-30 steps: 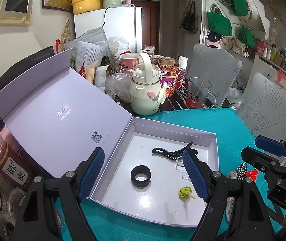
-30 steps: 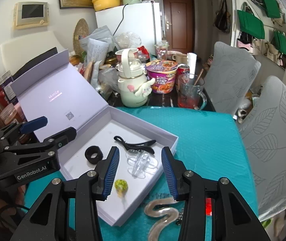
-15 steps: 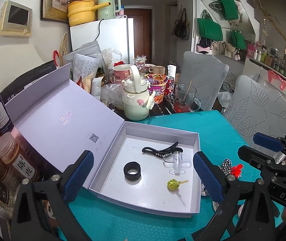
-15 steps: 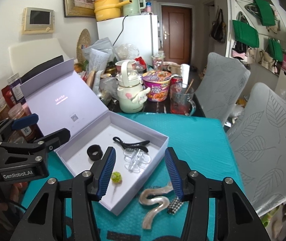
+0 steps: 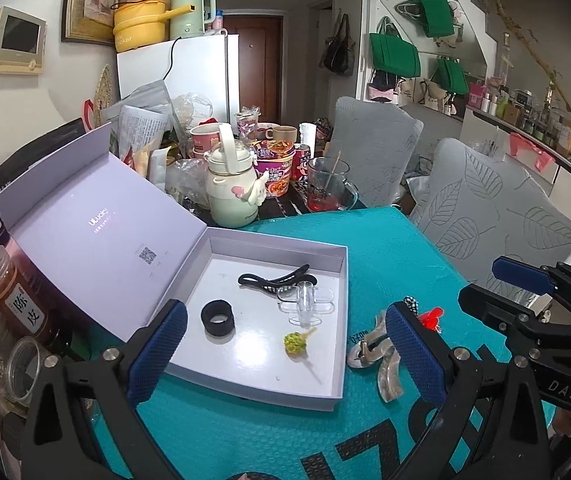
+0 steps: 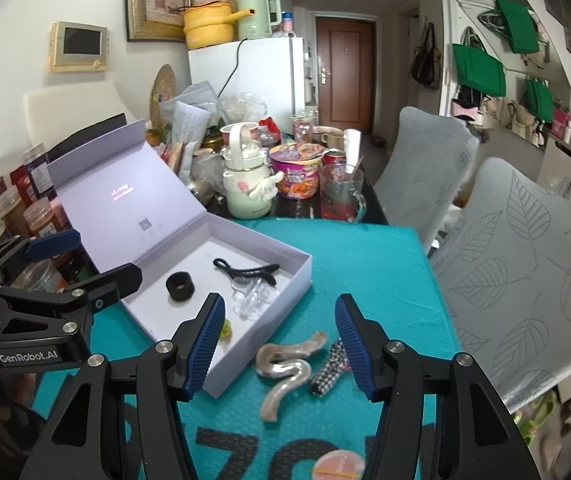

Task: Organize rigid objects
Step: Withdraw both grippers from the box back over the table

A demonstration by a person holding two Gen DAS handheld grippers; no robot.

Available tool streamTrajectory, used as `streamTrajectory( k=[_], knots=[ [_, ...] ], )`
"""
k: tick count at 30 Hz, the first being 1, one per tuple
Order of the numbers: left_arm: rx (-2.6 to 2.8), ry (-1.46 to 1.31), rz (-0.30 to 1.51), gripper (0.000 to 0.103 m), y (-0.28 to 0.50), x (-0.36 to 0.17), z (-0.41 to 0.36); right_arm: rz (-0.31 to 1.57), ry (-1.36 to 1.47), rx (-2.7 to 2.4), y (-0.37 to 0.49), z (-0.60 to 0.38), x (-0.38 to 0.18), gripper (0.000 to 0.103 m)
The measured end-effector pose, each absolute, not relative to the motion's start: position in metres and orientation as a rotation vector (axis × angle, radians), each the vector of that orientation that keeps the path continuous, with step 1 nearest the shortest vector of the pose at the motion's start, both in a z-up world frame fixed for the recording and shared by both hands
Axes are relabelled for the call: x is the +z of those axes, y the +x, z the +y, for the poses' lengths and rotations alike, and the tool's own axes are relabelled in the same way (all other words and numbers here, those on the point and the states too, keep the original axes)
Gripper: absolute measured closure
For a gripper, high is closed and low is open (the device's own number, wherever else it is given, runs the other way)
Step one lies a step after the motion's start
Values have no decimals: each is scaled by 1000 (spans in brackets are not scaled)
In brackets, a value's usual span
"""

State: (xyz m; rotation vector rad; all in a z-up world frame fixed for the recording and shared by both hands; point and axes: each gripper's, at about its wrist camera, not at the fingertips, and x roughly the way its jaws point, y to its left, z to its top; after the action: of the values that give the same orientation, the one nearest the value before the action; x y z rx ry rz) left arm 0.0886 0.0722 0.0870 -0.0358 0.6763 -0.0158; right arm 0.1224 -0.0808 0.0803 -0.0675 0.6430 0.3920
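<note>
Both grippers, left (image 5: 285, 344) and right (image 6: 279, 342), were drawn back from the box (image 5: 337, 320), fingers wide and empty; clear clip (image 5: 305, 304) deposited inside, wavy clip (image 6: 285, 372) left outside on the mat.

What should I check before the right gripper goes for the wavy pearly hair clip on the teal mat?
1. Right gripper open and empty: ok.
2. Wavy pearly hair clip lies on the teal mat, outside the box: ok.
3. Checkered clip lies close beside it, may get caught: not ok.
4. Open box has free floor for it: ok.
5. Left gripper open, hovering over the box: ok.
6. Clip free of the box wall: ok.
</note>
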Motion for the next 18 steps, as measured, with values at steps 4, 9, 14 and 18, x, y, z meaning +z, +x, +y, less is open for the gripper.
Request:
streamTrajectory(
  k=[4,9,14,18],
  knots=[
    [-19,-31,681,2,83,81,59,653,-65,376,119,-94,74,45],
    [-14,-38,677,2,77,74,44,667,-52,372,118,-113,66,45],
    [-17,-72,698,2,77,64,33,684,-40,382,122,-129,56,45],
    [-9,-74,705,2,76,54,21,703,-34,392,126,-142,46,45]
  ],
)
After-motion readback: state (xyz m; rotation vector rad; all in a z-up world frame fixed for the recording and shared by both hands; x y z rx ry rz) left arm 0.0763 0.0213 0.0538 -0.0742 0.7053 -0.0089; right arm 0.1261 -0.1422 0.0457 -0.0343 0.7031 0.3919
